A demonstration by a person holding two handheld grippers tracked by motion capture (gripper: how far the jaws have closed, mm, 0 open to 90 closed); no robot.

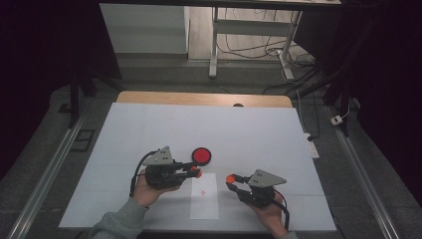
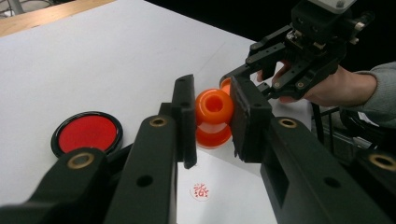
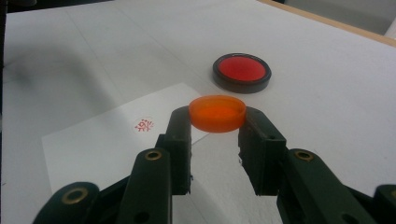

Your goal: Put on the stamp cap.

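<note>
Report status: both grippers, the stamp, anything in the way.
Left gripper shut on orange stamp. Right gripper shut on orange cap. Red ink pad open beside stamped paper; nothing between.

Figure legend: In the high view, the red mark on the paper slip was too small to read. In the left gripper view, the orange stamp was partly hidden between its gripper's jaws, and the person's right sleeve was cut off by the picture's right edge.
</note>
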